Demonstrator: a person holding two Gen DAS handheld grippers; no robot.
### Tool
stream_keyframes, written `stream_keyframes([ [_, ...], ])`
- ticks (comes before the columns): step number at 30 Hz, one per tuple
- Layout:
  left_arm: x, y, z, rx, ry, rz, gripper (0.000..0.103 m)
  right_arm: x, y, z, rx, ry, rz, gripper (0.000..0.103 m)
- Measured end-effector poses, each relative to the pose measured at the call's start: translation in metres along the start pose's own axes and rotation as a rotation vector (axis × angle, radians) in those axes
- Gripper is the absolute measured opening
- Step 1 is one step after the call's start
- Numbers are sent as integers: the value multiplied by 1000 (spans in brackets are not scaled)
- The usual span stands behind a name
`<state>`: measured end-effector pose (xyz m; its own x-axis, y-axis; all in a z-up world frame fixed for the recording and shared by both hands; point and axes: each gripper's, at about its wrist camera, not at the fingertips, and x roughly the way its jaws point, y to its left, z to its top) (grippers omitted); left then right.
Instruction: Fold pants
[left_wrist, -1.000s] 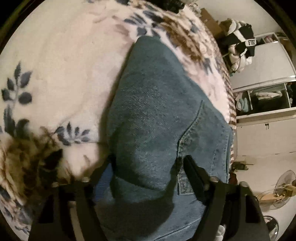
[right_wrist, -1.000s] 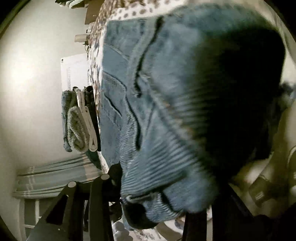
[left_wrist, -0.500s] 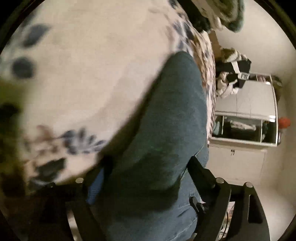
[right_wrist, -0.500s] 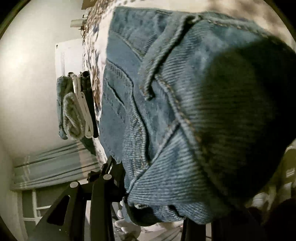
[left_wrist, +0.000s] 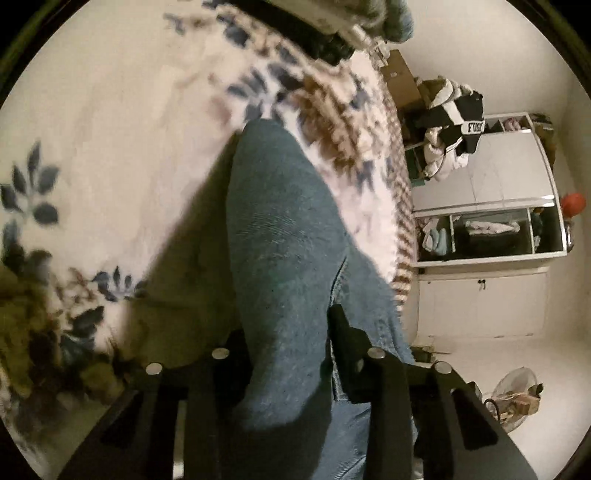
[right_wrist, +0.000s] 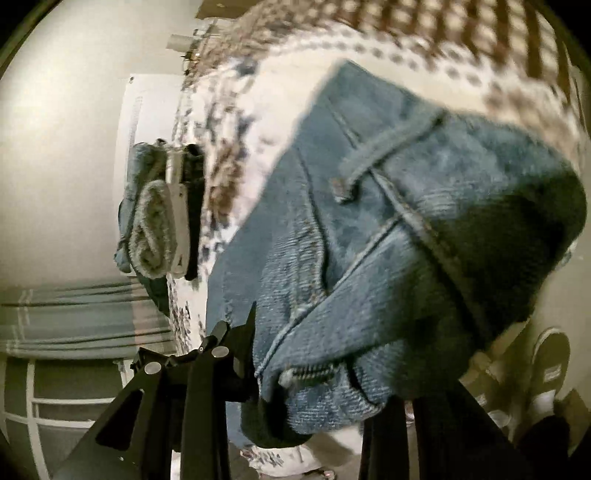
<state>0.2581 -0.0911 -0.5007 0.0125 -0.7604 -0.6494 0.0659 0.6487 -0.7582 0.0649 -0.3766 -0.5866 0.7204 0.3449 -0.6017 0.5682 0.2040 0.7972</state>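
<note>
Left wrist view: blue denim pants (left_wrist: 280, 229) rise off the floral blanket (left_wrist: 110, 122), bunched between the jaws of the left gripper (left_wrist: 291, 339). Jaws have just been closing and now pinch the cloth, set narrow. Beyond the blanket's far edge: white wardrobe (left_wrist: 491, 229), a heap of clothes (left_wrist: 450, 122) on top.

Right wrist view: right gripper (right_wrist: 314, 373) clamps the pants' waistband end (right_wrist: 369, 258), belt loop and zipper showing; its jaws have just been closing too. Folded towels (right_wrist: 155, 225) lie at the blanket's edge. Striped curtain (right_wrist: 74, 314) beside them.
</note>
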Motion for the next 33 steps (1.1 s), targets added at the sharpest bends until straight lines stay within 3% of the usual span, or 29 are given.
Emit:
stream_keyframes([
  [10,-43,-57,49,42,-45,-37,29,-38,94,11,-101,-18,12,33],
  [16,-93,-109,101,73,-133,-58,29,-41,196,40,-211,-25,82,33],
  [20,-129,-151,163,81,-227,-69,29,-30,283,72,-305,-11,141,33],
  [26,-167,-182,266,64,-383,-61,29,30,412,132,-429,41,224,33],
  [29,-174,-177,322,51,-446,-44,29,82,462,158,-478,79,254,33],
  [33,-178,-148,381,23,-496,-14,29,163,499,182,-515,132,269,33],
])
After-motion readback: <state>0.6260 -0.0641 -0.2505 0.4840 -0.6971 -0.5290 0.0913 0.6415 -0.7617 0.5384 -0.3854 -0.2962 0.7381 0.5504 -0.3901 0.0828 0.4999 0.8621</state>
